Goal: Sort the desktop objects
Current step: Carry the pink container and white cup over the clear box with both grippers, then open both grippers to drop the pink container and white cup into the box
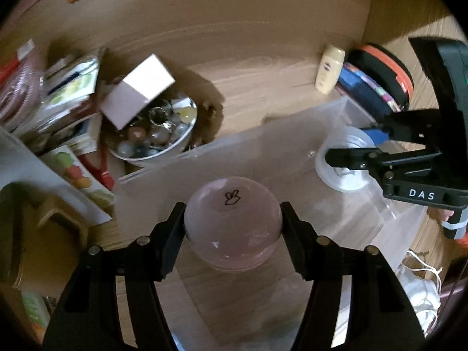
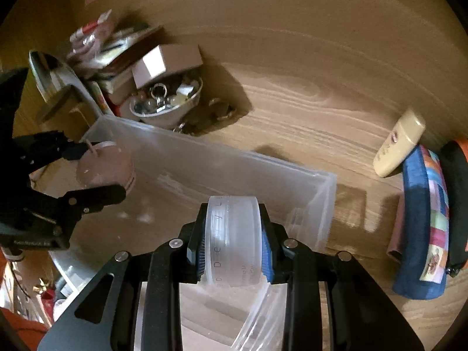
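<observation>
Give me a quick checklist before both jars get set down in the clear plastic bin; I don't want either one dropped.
1. Left gripper clamped on the pink domed jar: ok, both pads press its sides.
2. Right gripper clamped on the frosted clear round jar: ok.
3. Both jars over the clear plastic bin: ok.
4. Bin floor free beneath them: ok where visible.
5. Grippers apart from each other: ok.
6. Jar lids tight: cannot tell.
</observation>
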`<state>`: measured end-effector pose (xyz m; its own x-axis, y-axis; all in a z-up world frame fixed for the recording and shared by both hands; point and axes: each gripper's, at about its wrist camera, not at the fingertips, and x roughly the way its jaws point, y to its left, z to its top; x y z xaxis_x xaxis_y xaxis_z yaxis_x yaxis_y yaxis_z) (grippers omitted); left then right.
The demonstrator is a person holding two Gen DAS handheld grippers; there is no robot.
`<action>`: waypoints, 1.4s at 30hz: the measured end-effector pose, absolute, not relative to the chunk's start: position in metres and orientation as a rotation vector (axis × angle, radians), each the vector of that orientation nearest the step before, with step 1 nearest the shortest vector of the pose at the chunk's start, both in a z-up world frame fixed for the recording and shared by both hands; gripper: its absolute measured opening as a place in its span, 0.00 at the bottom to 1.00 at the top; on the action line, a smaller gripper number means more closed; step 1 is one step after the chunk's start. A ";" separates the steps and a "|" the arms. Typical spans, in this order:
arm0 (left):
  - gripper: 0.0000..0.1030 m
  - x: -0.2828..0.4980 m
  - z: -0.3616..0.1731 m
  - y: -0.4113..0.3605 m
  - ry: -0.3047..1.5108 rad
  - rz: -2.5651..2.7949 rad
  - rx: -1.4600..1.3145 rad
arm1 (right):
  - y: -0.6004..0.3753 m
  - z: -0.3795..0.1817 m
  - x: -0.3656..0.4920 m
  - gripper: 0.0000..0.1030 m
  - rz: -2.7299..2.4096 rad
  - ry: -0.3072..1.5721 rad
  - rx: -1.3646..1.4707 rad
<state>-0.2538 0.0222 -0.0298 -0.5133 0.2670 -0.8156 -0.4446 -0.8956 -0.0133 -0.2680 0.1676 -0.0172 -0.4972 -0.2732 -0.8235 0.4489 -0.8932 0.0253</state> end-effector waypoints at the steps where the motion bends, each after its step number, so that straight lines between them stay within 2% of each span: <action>1: 0.61 -0.254 -0.032 0.025 0.298 2.402 -1.259 | 0.166 -0.018 -0.269 0.26 -2.383 0.279 1.274; 15: 0.61 -0.259 -0.045 0.037 0.429 2.365 -1.361 | 0.152 -0.023 -0.265 0.28 -2.372 0.475 1.303; 22: 0.67 -0.262 -0.045 0.036 0.408 2.352 -1.373 | 0.147 -0.027 -0.257 0.29 -2.390 0.554 1.283; 24: 0.71 -0.263 -0.044 0.036 0.403 2.353 -1.375 | 0.149 -0.025 -0.256 0.31 -2.397 0.549 1.287; 25: 0.75 -0.263 -0.044 0.035 0.392 2.354 -1.375 | 0.149 -0.025 -0.256 0.36 -2.403 0.539 1.288; 26: 0.79 -0.263 -0.043 0.034 0.377 2.355 -1.377 | 0.150 -0.023 -0.256 0.47 -2.409 0.523 1.291; 28: 0.82 -0.262 -0.040 0.031 0.345 2.367 -1.375 | 0.150 -0.018 -0.255 0.64 -2.408 0.471 1.298; 29: 0.82 -0.262 -0.040 0.031 0.339 2.370 -1.373 | 0.150 -0.014 -0.253 0.69 -2.414 0.443 1.291; 36: 0.82 -0.248 -0.023 0.030 0.343 2.406 -1.319 | 0.146 0.021 -0.231 0.74 -2.502 0.475 1.169; 42: 0.89 -0.229 0.010 0.012 0.311 2.502 -1.221 | 0.156 0.043 -0.210 0.80 -2.543 0.417 1.107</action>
<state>-0.2286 0.0123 0.0098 -0.5736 0.2039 -0.7933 -0.3921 -0.9187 0.0474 -0.2100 0.1559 0.0430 -0.6410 -0.1854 -0.7448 0.4135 -0.9009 -0.1316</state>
